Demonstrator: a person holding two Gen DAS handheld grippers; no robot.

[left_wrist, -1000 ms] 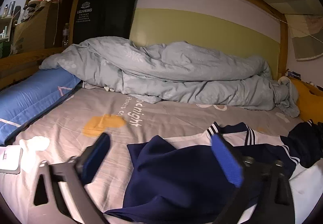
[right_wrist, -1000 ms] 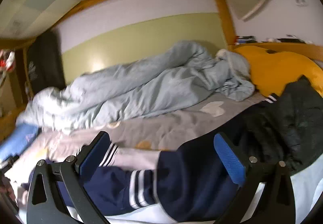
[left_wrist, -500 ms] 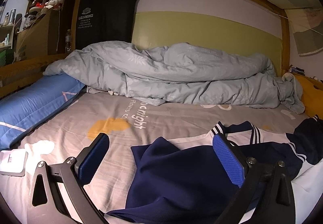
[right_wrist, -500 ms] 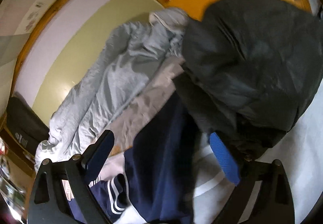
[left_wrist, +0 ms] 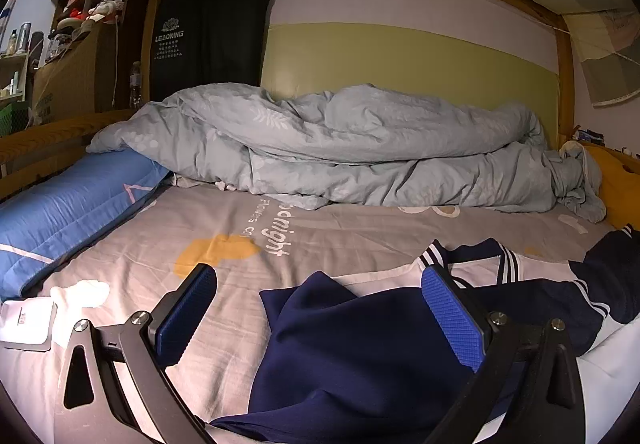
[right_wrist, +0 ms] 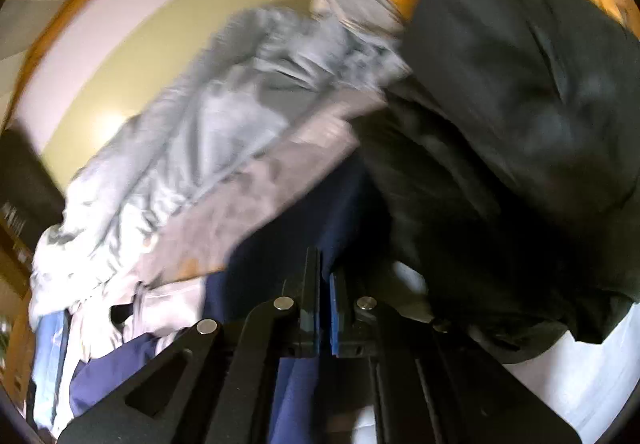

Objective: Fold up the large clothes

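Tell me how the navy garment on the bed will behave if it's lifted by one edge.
Probably floppy: the navy garment lies in soft folds and would drape. Likely light, since thin cloth bunches easily. It may drag on the bedsheet.

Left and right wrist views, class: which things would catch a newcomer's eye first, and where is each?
In the left wrist view, the rumpled grey duvet heaped along the far side of the bed, against the green wall. Nearer, the navy and white jacket sprawls on the grey sheet beneath the open left gripper. In the blurred right wrist view, a dark coat fills the right side.
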